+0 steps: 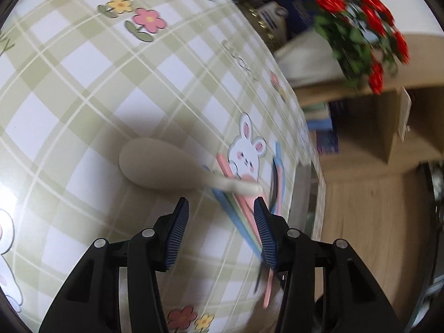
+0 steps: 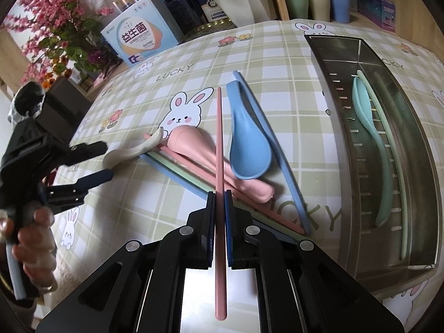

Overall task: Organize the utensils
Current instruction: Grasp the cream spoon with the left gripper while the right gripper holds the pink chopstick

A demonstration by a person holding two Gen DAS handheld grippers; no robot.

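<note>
On my left wrist view, the left gripper (image 1: 222, 208) hangs over the checked tablecloth (image 1: 83, 88) with its jaws standing apart and nothing between the pads. Just ahead of the fingertips lies the beige spoon (image 1: 155, 163), bowl to the left, its handle running right across a bundle of coloured chopsticks (image 1: 244, 222). The spoon is near the jaws, but I see no pad touching it. Past the table edge the picture is blurred; I can make out red flowers (image 1: 369, 22) and a wooden floor (image 1: 360, 208).

On my right wrist view, the right gripper (image 2: 220, 194) is clamped on a pink chopstick (image 2: 220, 144), which runs straight up between the pads and out behind them toward the camera. The rest of the pile sits on the cloth in front: a pink spoon (image 2: 199, 149), a blue spoon (image 2: 247, 144) resting partly on it, a blue chopstick (image 2: 277, 149) alongside, and green and blue sticks under the pink spoon. The beige spoon (image 2: 130, 149) lies at the left of the pile, with the left gripper (image 2: 106, 161) beside its bowl, jaws apart, and a hand (image 2: 33, 238) on the grip.

To the right stands the steel tray (image 2: 338, 127). In it lie a green spoon (image 2: 371, 127) and a pale green chopstick (image 2: 394, 149), lengthwise along the tray. At the back of the table I see cups (image 2: 316, 0) and a box (image 2: 141, 41).
</note>
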